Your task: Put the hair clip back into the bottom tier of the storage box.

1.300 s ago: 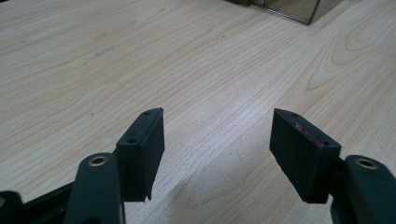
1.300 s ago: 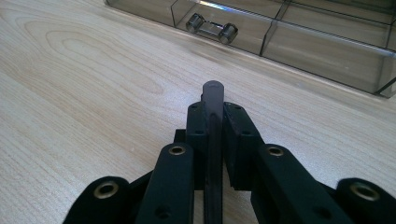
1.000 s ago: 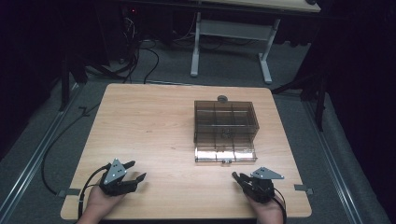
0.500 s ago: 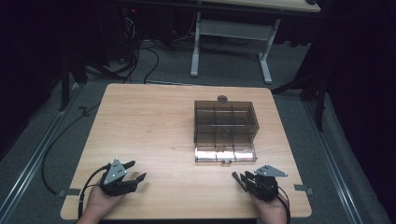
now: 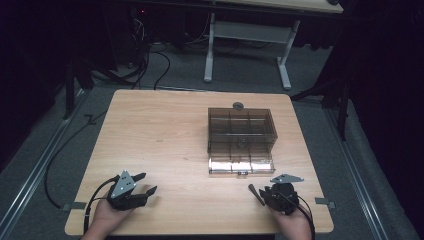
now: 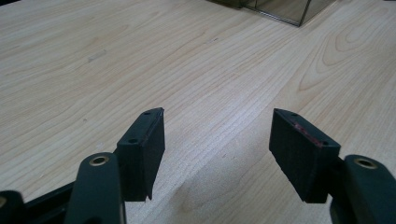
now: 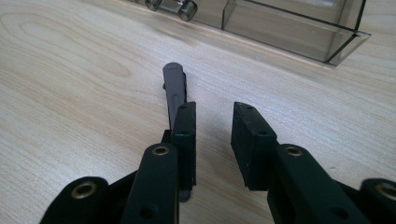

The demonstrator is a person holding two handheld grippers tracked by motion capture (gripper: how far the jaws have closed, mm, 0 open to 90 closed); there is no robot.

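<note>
High view: a light wooden table (image 5: 165, 135) carries a smoky transparent compartment box (image 5: 241, 131) on its right half, with the latch (image 5: 243, 173) on the near edge and a small round grey object (image 5: 238, 105) just beyond the far edge, touching or nearly touching the box. The left gripper (image 5: 145, 184), held in a hand (image 5: 102, 220) at the near left corner, has its jaws spread wide over bare wood, well apart from the box.

The right gripper (image 5: 259, 192) is held near the right front edge, just in front of the box.

Left gripper view: both black pads (image 6: 147, 140) stand far apart with nothing between them; a corner of the box (image 6: 280, 9) lies at the upper edge.

Right gripper view: the jaws of the right gripper (image 7: 212, 128) are parted by a narrow gap, empty. A dark slender tool or rod (image 7: 175, 91) lies flat on the table beside and partly under the left pad (image 7: 184, 135), pointing towards the box's front wall (image 7: 285, 28).
</note>
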